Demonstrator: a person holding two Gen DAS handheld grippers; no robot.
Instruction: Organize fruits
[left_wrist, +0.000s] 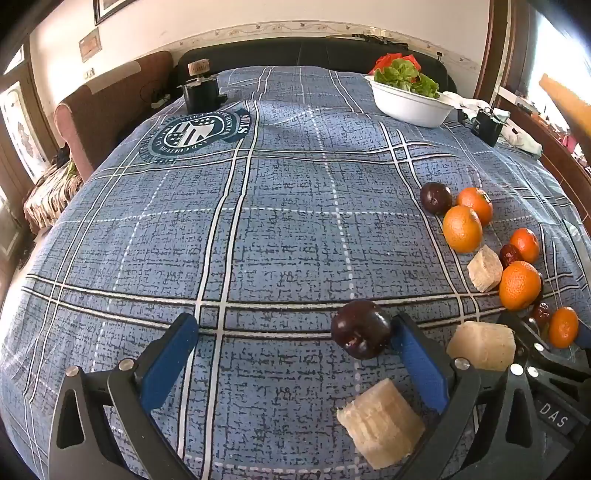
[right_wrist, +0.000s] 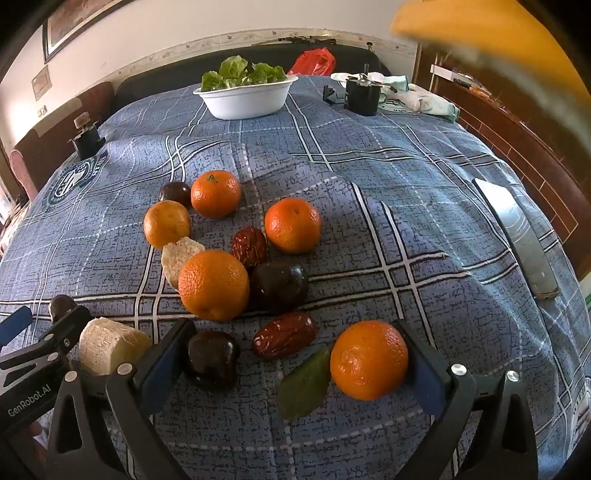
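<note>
Pale cut chunk (left_wrist: 380, 424) and dark plum (left_wrist: 360, 334) lie between the released left gripper (left_wrist: 295, 354) fingers; an orange (right_wrist: 369, 360) is flanked by the released right gripper (right_wrist: 295, 363). Round fruit could be nudged rolling across the soft blanket (left_wrist: 258, 221).

A bed covered in a blue plaid quilt with white and dark stripes (right_wrist: 369, 155) is carrying everything. Lying directly on it are round orange mandarins (right_wrist: 213, 283), glossy dark purple plums (right_wrist: 211, 360), wrinkled red-brown jujubes (right_wrist: 284, 335), pale cream peeled sugarcane chunks (left_wrist: 382, 428) and a flat green leaf-shaped piece (right_wrist: 304, 384). At the far end a white bowl of green lettuce (right_wrist: 246, 96) is sitting, and a silver phone (right_wrist: 521, 236) is lying at the right edge
</note>
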